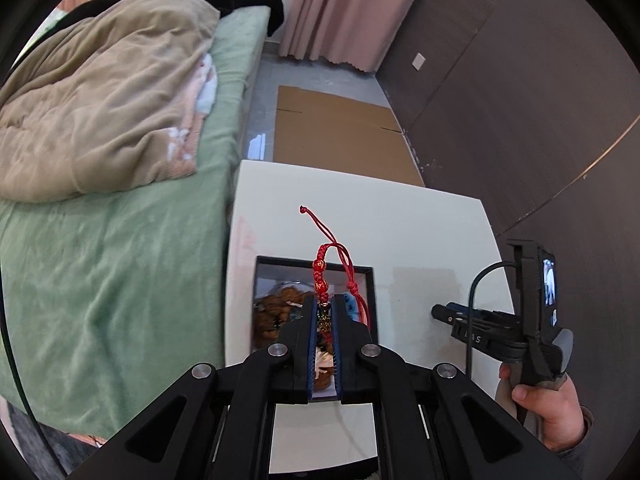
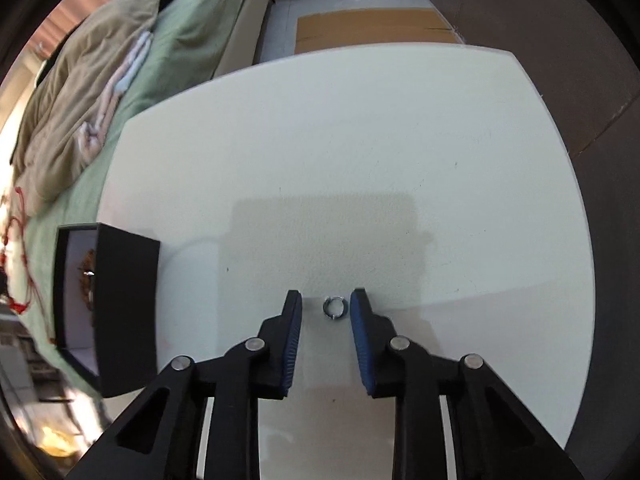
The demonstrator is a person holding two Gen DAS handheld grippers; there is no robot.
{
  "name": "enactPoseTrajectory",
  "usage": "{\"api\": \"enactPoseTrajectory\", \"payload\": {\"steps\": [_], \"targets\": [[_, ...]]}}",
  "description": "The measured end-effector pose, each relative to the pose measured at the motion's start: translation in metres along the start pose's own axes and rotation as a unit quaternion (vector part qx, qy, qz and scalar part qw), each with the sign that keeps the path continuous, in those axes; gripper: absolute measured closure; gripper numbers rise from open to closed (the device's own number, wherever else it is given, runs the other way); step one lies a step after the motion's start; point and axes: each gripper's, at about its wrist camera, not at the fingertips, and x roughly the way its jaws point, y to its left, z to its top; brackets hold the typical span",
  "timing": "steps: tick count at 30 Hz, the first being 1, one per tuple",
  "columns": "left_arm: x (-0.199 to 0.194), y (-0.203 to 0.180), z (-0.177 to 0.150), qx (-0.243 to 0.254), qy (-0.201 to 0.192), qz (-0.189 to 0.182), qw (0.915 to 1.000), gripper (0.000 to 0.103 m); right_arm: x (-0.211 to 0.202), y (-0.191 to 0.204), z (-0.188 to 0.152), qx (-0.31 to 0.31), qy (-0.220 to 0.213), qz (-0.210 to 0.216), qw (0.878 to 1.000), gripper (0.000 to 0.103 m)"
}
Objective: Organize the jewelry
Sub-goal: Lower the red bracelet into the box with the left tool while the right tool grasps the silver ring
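Left gripper [image 1: 323, 312] pinches one red bracelet [image 1: 321, 280] above one box [image 1: 370, 280]; right gripper [image 2: 326, 308] straddles one ring [image 2: 334, 307], jaws narrow, not touching.

Braided cord bracelet [image 1: 334, 276], glossy beads; shiny metal ring [image 2: 335, 306]; matt table [image 2: 360, 140].

Soft daylight, fisheye-warped, blurred edges
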Motion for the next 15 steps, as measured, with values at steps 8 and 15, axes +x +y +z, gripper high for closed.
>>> {"api": "enactPoseTrajectory", "payload": {"steps": [8, 15], "targets": [[-0.008, 0.011, -0.005, -0.015, 0.000, -0.019, 0.9997, 0.097, -0.010, 0.002, -0.004, 0.008, -0.004, 0.014, 1.000, 0.090], [-0.004, 0.010, -0.007, -0.016, 0.015, -0.046, 0.9987, 0.095, -0.044, 0.011, -0.017, 0.002, -0.030, 0.048, 0.998, 0.090]]}}
